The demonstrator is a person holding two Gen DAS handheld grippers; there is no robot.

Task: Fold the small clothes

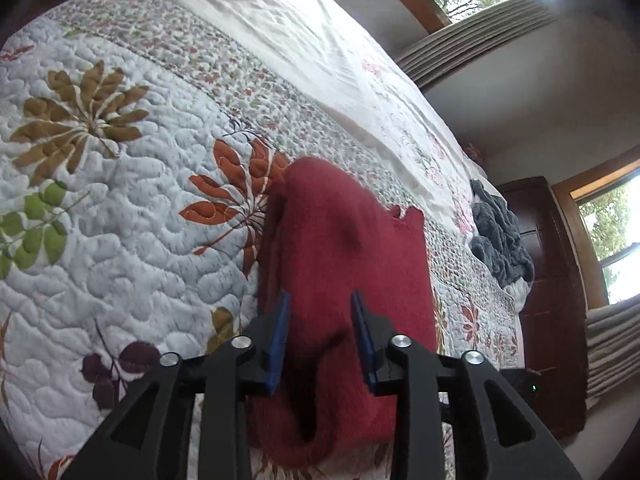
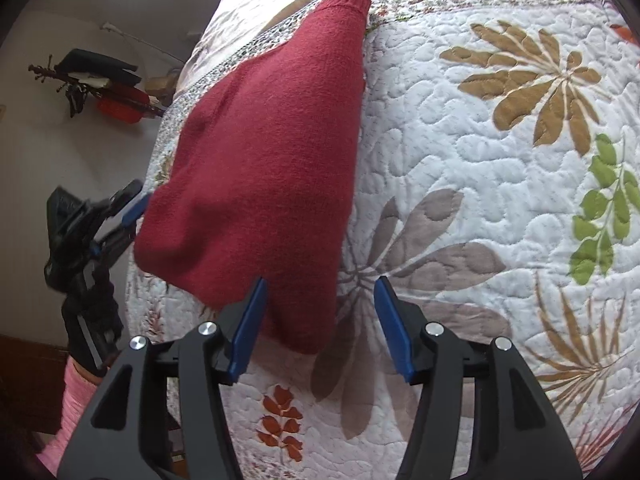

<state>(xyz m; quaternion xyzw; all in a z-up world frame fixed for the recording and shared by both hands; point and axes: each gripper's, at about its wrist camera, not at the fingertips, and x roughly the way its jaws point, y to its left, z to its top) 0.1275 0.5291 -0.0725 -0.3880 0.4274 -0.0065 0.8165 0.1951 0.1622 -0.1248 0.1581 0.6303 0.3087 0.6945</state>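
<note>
My left gripper [image 1: 320, 332] straddles the red sweater [image 1: 344, 248] on the quilt [image 1: 120, 220] unclamped, while my right gripper [image 2: 320, 320] gapes empty.

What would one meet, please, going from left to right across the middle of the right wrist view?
Left tongs → red sweater → grey-brown flower print → green leaf sprig print, the last two being patterns on the quilt.

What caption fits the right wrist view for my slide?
Right gripper open at the corner of a folded red sweater on a floral quilt, left gripper at its far edge.
</note>
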